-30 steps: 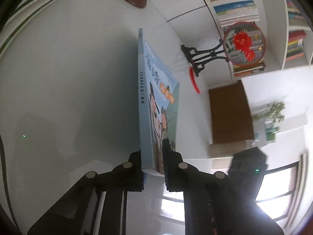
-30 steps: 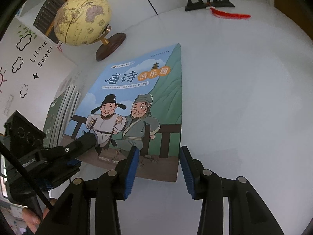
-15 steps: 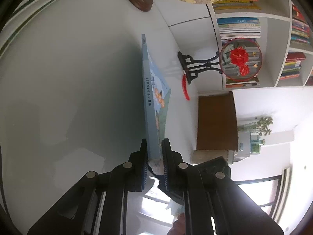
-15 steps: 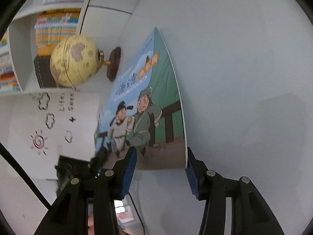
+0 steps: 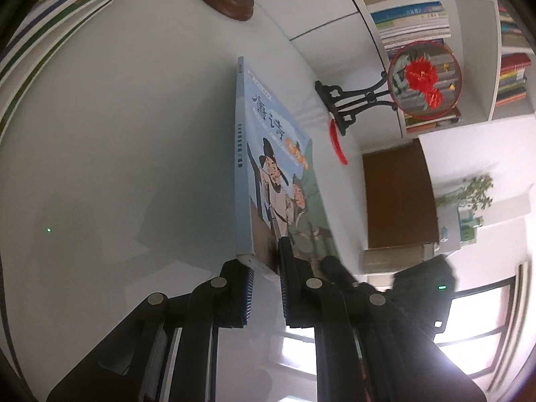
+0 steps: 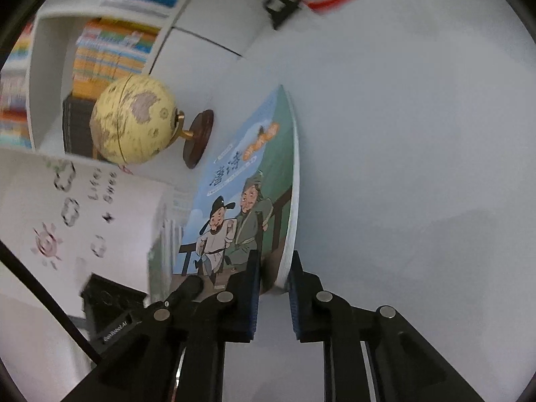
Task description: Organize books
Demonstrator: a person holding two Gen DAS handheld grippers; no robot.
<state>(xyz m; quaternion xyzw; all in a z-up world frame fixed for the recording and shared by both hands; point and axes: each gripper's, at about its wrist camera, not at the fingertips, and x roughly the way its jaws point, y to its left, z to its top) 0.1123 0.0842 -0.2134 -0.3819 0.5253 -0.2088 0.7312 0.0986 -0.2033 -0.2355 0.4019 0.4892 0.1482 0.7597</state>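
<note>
Beside the globe (image 6: 134,120), illustrated book (image 6: 254,194) on edge, left gripper (image 5: 266,278) and right gripper (image 6: 273,278) each narrowed, clamping its lower corners.

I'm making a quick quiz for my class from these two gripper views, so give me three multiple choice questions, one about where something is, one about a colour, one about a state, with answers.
1. Where is the globe?
A. on the white table, beyond the book
B. on the floor
C. inside a shelf compartment

2. What colour is the tassel hanging from the black stand?
A. blue
B. red
C. yellow

3. How is the picture book held?
A. lying flat, untouched
B. by the left gripper only
C. by both grippers, the right gripper at its page edge

Answers: 1 A, its wooden base sits on the tabletop. 2 B, it reads bright red. 3 C, each wrist view shows fingers around a book edge.
</note>
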